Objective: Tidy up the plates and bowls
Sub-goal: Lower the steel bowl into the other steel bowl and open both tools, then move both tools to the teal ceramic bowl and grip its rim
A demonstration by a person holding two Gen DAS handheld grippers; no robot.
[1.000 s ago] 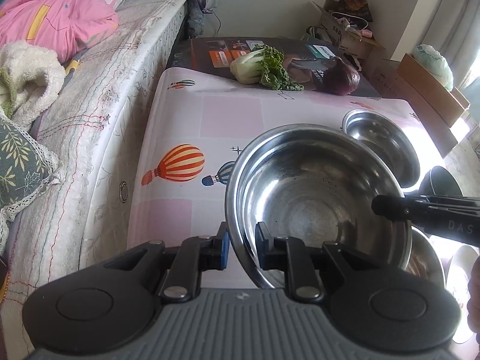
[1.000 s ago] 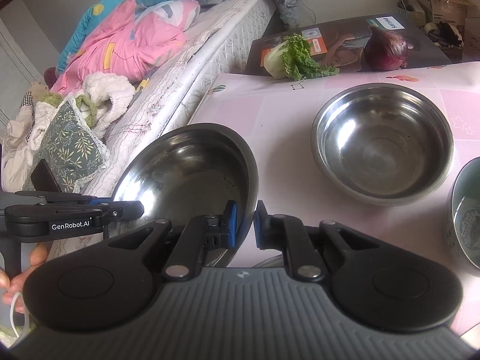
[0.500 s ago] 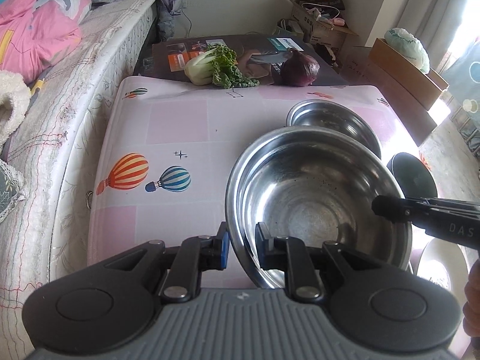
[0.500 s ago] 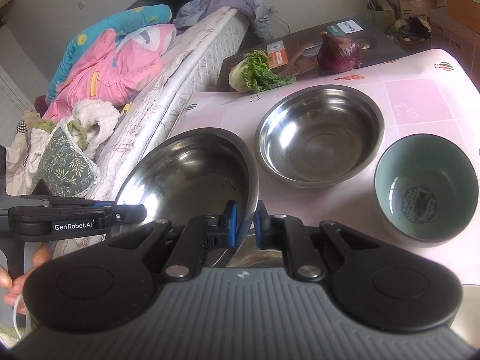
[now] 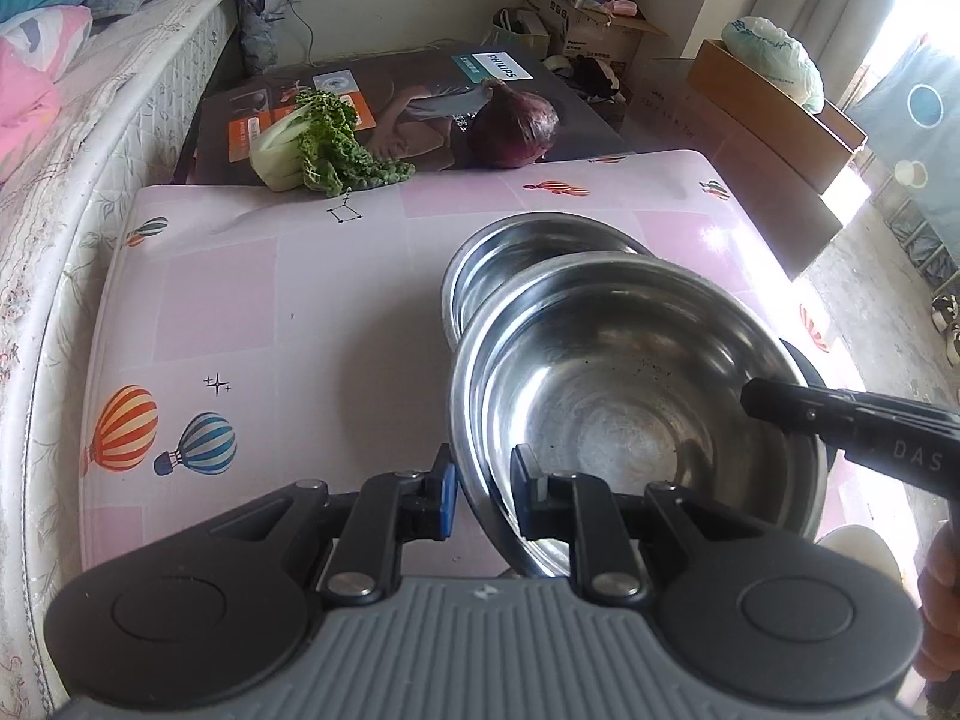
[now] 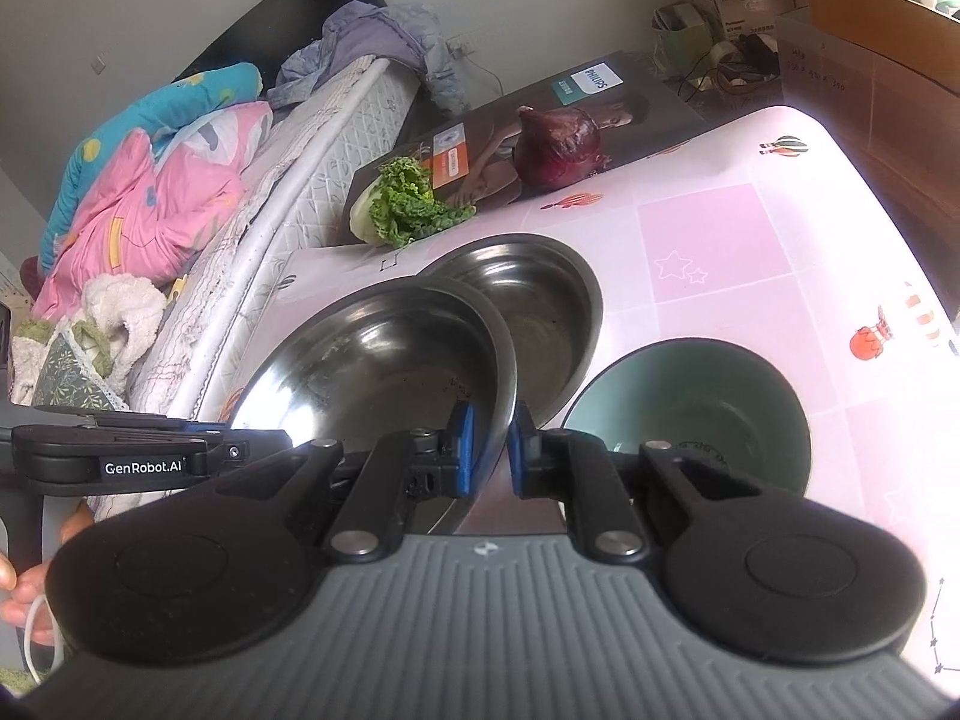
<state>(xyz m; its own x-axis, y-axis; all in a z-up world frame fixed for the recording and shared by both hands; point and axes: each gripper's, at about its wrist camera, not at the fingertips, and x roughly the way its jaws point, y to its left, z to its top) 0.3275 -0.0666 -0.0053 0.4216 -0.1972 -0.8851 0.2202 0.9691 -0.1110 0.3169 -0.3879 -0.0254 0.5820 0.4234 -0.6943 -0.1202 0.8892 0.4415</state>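
Note:
Both grippers hold one large steel bowl (image 5: 630, 408) in the air by opposite sides of its rim; it also shows in the right wrist view (image 6: 384, 366). My left gripper (image 5: 485, 495) is shut on its near rim. My right gripper (image 6: 491, 441) is shut on the other rim. A second steel bowl (image 5: 522, 252) stands on the table just beyond and partly under the held one, also seen in the right wrist view (image 6: 540, 300). A teal bowl (image 6: 690, 414) stands on the table to the right of it.
The table (image 5: 240, 300) has a pink balloon-print cloth. A bok choy (image 5: 318, 144) and a red onion (image 5: 516, 126) lie on a dark box at its far edge. A bed (image 6: 180, 210) runs along the left. Cardboard boxes (image 5: 768, 114) stand at the right.
The held steel bowl has moved forward and to the right over the table, and now overlaps the second steel bowl. Both grippers stay shut on its rim.

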